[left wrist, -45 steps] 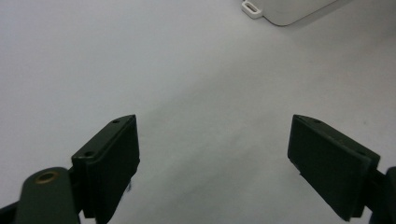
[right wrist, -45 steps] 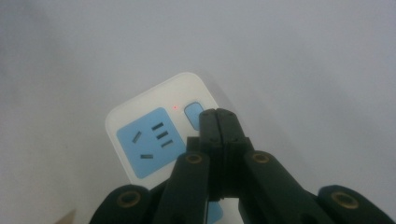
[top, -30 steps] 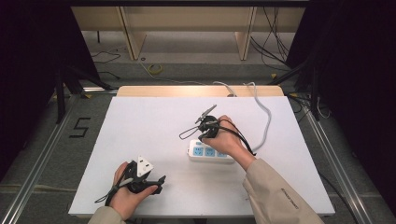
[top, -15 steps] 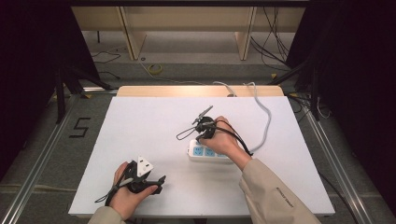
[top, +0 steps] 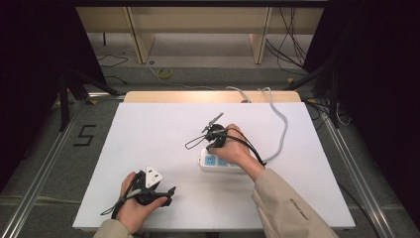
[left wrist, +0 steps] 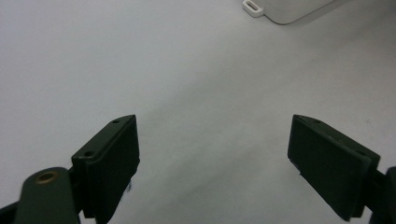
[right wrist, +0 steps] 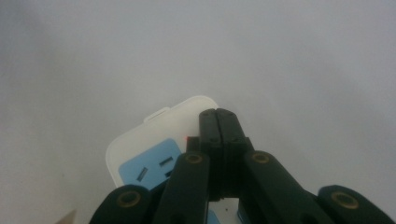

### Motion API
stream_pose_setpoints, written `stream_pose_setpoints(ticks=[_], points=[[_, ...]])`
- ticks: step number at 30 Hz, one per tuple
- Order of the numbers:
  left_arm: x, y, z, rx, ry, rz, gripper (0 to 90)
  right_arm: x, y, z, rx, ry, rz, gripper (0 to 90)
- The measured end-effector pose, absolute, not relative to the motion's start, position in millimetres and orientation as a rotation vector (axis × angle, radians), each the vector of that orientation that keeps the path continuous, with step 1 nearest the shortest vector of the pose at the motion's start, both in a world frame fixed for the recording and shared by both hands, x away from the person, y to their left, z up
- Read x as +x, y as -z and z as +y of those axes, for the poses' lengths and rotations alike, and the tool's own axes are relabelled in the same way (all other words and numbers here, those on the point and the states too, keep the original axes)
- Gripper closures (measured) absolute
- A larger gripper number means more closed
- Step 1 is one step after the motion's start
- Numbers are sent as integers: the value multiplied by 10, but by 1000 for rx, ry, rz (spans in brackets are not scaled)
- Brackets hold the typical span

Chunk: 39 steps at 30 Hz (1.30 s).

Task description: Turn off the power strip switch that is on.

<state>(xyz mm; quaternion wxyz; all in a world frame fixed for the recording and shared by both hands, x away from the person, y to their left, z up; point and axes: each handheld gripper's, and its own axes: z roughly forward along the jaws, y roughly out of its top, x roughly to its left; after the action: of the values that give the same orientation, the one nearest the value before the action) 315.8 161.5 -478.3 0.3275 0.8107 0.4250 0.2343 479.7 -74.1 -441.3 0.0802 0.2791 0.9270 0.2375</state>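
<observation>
The white worktop [top: 148, 134] lay bare across its left half and along its far edge. Right of centre a white power strip [top: 218, 162] blocked the way, with the right gripper [top: 214, 134], jaws pressed together, over its left end. Its grey cable [top: 281, 129] curved along the right side to the far edge. The left gripper [top: 168, 191], jaws wide apart, occupied the near-left edge.

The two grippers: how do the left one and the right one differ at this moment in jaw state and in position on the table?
The left gripper has its jaws wide apart with nothing between them, while the right gripper has its jaws pressed together. The left gripper sits over bare table near the person's edge; the right gripper is over the end of the white power strip, near a small red light. Both have black jaws and are hand-held.
</observation>
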Motion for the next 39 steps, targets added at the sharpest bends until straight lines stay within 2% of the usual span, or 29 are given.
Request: stream_pose_setpoints(ticks=[39], points=[[3166,4786,1606,2134,-612,1108,166,4785,4426,-746,882,-721,2768,900]])
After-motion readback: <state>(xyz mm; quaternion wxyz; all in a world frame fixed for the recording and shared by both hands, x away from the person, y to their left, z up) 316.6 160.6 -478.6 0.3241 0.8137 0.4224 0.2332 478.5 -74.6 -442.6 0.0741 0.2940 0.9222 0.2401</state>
